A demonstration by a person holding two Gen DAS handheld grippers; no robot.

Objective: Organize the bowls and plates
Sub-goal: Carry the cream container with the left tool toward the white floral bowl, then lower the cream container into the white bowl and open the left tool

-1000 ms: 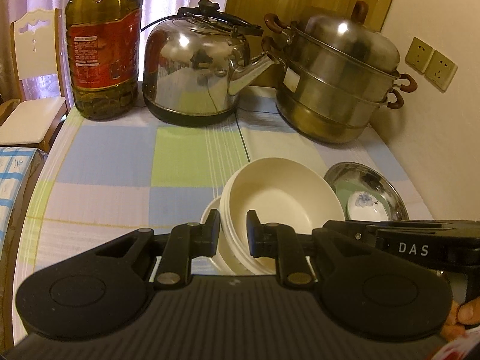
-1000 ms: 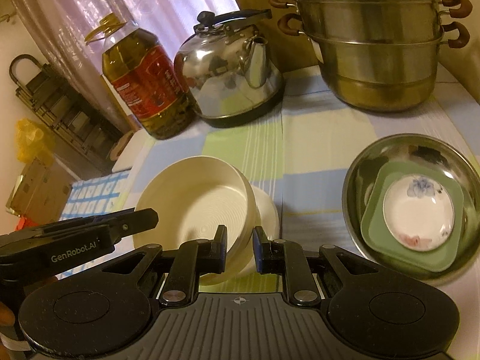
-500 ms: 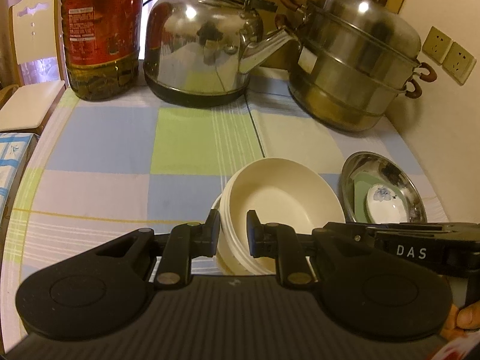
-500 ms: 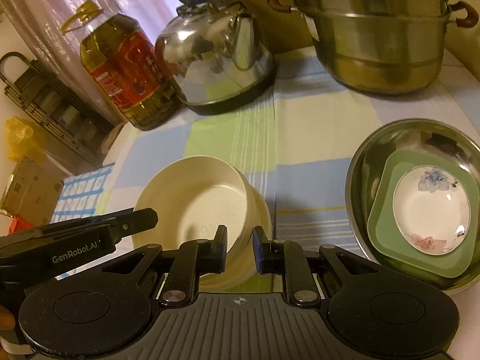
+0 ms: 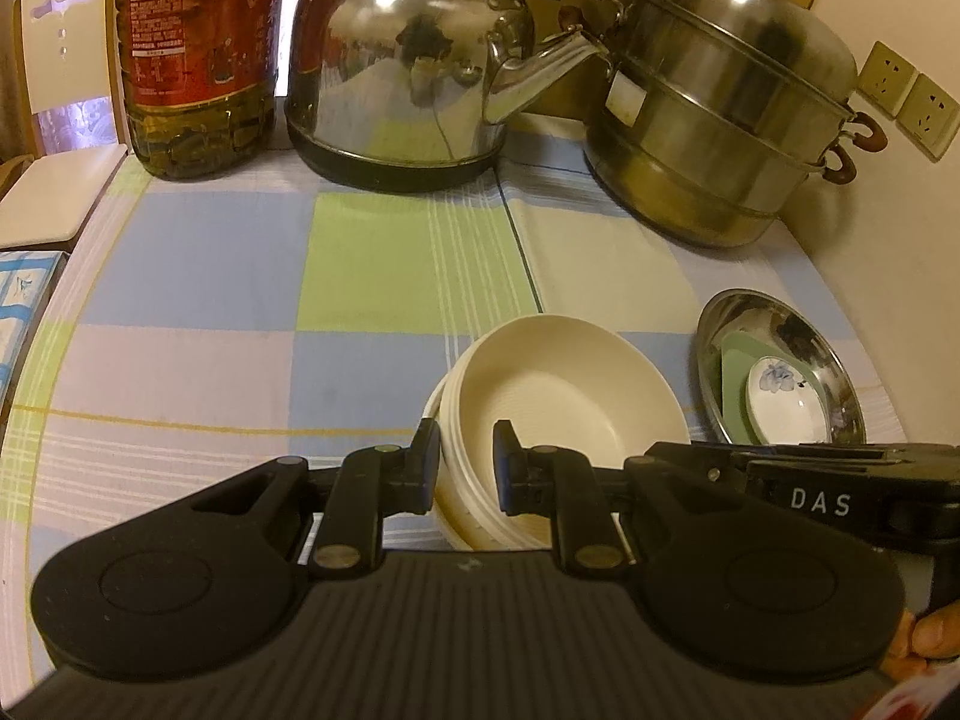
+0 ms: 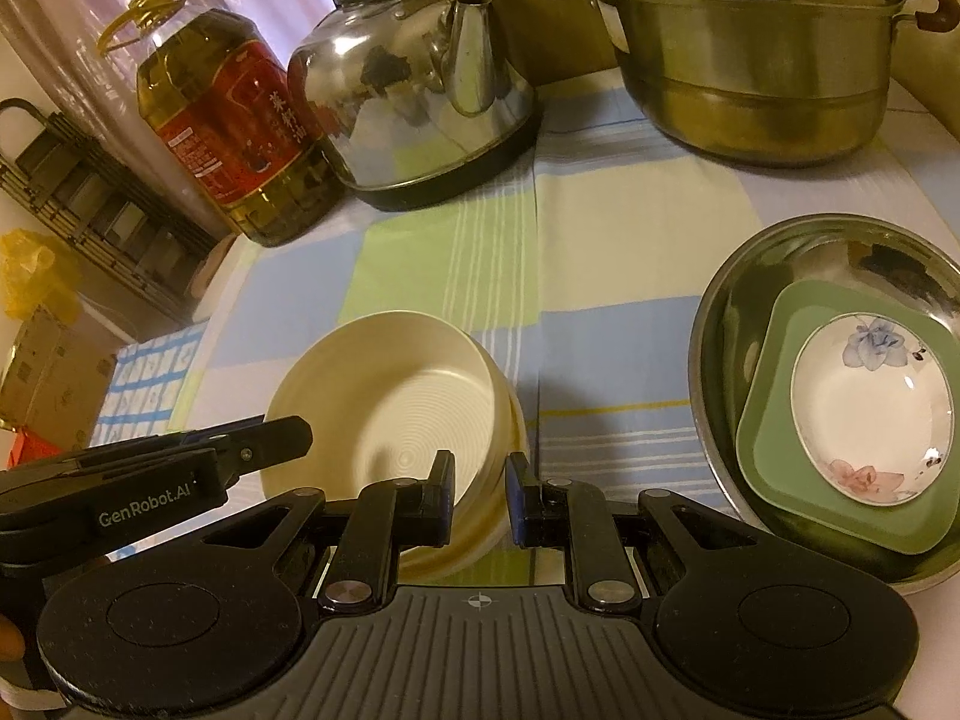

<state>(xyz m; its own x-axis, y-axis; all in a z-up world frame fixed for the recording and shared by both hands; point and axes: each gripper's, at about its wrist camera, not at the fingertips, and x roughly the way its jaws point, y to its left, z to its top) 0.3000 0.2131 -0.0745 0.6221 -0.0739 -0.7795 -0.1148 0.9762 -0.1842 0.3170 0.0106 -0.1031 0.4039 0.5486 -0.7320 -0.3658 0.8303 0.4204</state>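
Note:
A stack of cream bowls (image 5: pixel 558 402) hangs tilted just above the checked tablecloth (image 5: pixel 360 264), held from both sides. My left gripper (image 5: pixel 467 471) is shut on the stack's left rim. My right gripper (image 6: pixel 480 498) is shut on the right rim of the cream bowls (image 6: pixel 396 396). To the right sits a steel basin (image 6: pixel 744 276) holding a green square plate (image 6: pixel 774 456) with a small floral dish (image 6: pixel 870 414) on top. The same steel basin (image 5: pixel 798 348) shows at the right of the left wrist view. I cannot tell whether the stack touches the cloth.
Along the back stand an oil bottle (image 6: pixel 228 126), a steel kettle (image 6: pixel 414 96) and a stacked steamer pot (image 6: pixel 762 54). A white chair (image 5: pixel 54 120) and a blue patterned box (image 5: pixel 18 312) lie past the table's left edge. Wall sockets (image 5: pixel 906 96) sit at right.
Both grippers have sunk toward the tablecloth with the cream bowls still between them, and the kettle and pots now look nearer. Neither grip has changed.

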